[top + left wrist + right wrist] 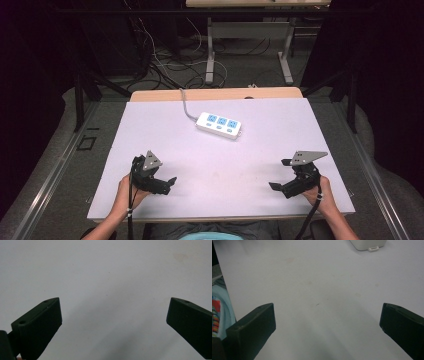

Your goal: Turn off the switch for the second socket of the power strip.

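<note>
Power strip is noted lying flat on the white worktop, past the middle toward the far edge, turned slightly askew, with its grey cord running off over the far edge. Three blue-faced socket groups are seen on its top, and no plug is seen in any of them. The left gripper is held low over the near left part of the worktop; in the left gripper view its jaws are seen spread wide with nothing between them but bare surface. The right gripper is held at the near right, jaws likewise wide apart and empty; in the right gripper view a corner of the power strip is caught at the top edge, well ahead of the jaws. Both grippers are well apart from the strip, so a reach is judged to be still ahead. Risks are recorded as judgement: the strip is light and lies loose, so a one-sided push from a jaw could slide or spin it rather than seat it between the jaws. The smooth casing could slip under a shallow grip on a rounded end. The cord, being fixed beyond the far edge, could drag against any lift or pull and twist the strip out of the jaws.
</note>
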`<state>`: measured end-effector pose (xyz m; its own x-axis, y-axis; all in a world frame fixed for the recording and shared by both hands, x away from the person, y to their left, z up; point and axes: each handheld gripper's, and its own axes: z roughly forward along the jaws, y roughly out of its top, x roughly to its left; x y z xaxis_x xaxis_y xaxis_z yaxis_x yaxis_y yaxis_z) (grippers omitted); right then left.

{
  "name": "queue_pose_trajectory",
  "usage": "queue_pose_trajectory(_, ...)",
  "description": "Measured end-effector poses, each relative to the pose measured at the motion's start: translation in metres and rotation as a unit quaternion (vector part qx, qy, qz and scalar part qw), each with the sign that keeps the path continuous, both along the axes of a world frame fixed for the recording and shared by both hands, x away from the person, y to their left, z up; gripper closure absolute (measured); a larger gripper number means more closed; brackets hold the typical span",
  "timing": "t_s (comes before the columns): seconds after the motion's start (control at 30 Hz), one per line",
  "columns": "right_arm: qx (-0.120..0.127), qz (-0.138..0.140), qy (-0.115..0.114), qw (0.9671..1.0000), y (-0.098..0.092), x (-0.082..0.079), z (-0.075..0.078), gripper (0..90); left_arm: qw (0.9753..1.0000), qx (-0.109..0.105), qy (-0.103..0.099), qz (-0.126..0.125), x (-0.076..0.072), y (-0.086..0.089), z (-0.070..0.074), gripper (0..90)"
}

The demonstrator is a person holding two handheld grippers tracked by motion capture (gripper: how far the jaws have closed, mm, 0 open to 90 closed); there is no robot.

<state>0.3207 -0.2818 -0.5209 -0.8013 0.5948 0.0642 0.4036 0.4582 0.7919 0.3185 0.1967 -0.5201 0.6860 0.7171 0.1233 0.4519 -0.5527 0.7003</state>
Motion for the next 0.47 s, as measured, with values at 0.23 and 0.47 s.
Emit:
queue_pose_trajectory(0.23,0.0,0.004,-0.003,1.0,0.0,0.001,0.0,0.0,0.9999,-0.012,-0.008,0.001,-0.016,0.004,-0.001,0.0)
queue_pose_trajectory(0.47,-0.001,0.002,0.0,1.0,0.0,0.0,0.0,0.0,0.9999,-0.011,-0.008,-0.01,-0.022,0.005,-0.003,0.0)
